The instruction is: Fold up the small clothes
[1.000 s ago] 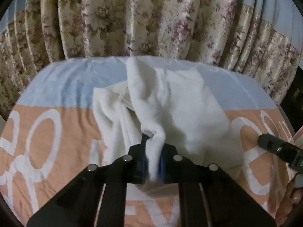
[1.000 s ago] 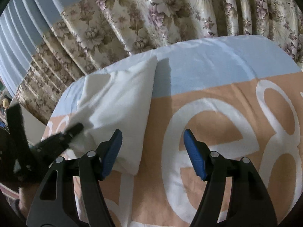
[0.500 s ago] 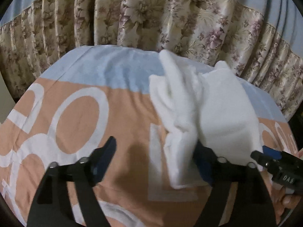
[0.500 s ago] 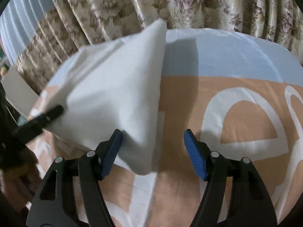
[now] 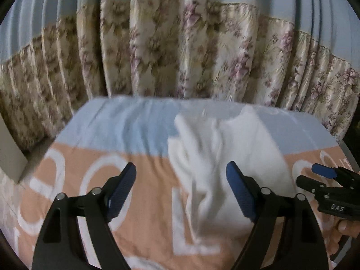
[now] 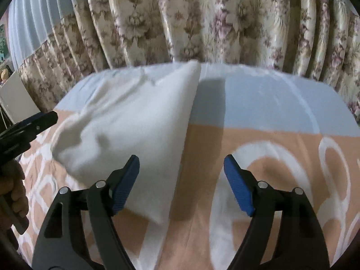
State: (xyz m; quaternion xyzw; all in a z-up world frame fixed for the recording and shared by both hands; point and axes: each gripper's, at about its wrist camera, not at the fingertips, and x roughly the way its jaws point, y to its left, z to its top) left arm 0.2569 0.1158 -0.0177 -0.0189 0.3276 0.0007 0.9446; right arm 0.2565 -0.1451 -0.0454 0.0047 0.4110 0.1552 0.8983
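A white garment [image 5: 227, 157] lies folded in a rumpled heap on the bed; in the right wrist view [image 6: 139, 126] it shows as a smooth triangular fold. My left gripper [image 5: 181, 190] is open and empty, just in front of the garment's near edge. My right gripper [image 6: 181, 180] is open and empty at the garment's right edge, its left finger [image 6: 126, 184] over the cloth. The right gripper also shows at the right of the left wrist view [image 5: 326, 180], and the left gripper at the left of the right wrist view [image 6: 33, 123].
The bed cover [image 5: 139, 180] is orange with big white letters and a pale blue band [image 6: 270, 103] at the far side. Floral curtains [image 5: 180, 56] hang close behind the bed. A pale box or furniture edge [image 5: 9, 153] stands at the left.
My left gripper let go of the white garment, opened and drew back. The garment dropped onto the bed. My right gripper stayed open beside its right edge.
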